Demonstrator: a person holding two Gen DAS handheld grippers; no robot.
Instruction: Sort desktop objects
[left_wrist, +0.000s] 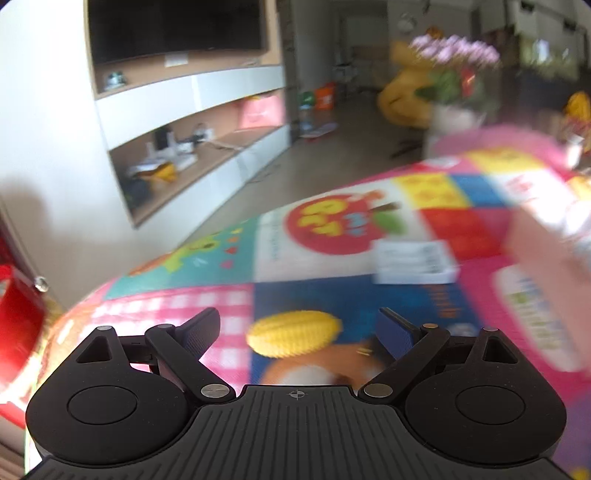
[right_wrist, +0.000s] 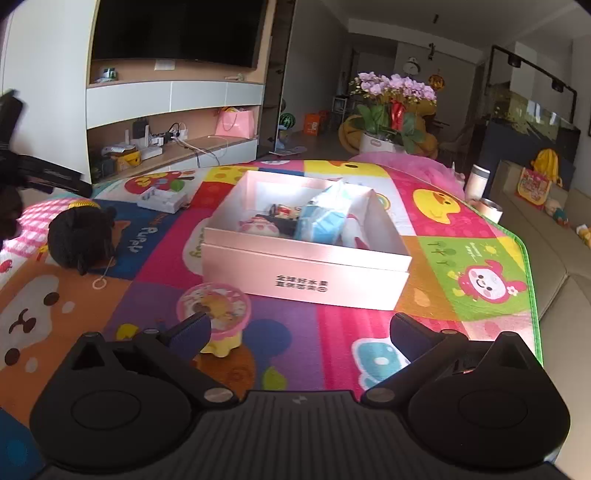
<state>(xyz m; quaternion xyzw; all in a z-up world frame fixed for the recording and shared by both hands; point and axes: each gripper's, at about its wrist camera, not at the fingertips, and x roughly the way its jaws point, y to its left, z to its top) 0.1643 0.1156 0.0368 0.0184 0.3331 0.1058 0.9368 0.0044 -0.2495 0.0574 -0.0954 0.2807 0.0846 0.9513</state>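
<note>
Both tongs stand wide apart with nothing between their pads. Left tongs (left_wrist: 297, 328) hang over a yellow spiky toy (left_wrist: 293, 338) that lies on the colourful play mat (left_wrist: 177, 306) covering the surface; the left wrist view is smeared, so I cannot tell whether the toy is touched, though it looks clear of both pads. Its ribbed body reads as soft rubber or plastic, light and springy; a hold across its short middle would suit it, since the tapered ends would likely slip out.

Right tongs (right_wrist: 297, 334) hover near a pink round toy (right_wrist: 214, 308) on a yellow base, standing just beside the left pad. It looks like light, hard plastic, top-heavy on that small foot, so pinching the broad round head by its edges seems safer than the base.

Beyond it sits the pink box (right_wrist: 306, 273), open, already holding a blue packet (right_wrist: 325, 218) and a few small figures. Its front wall rises between the toy and the inside, so anything carried must go up over it. To the left lie a black plush toy (right_wrist: 81, 236), soft and easily squeezed, with a loose string ring at its side, and a small white box (right_wrist: 162, 201) farther back. A white cup (right_wrist: 478, 181) stands well apart at the mat's far right edge.
</note>
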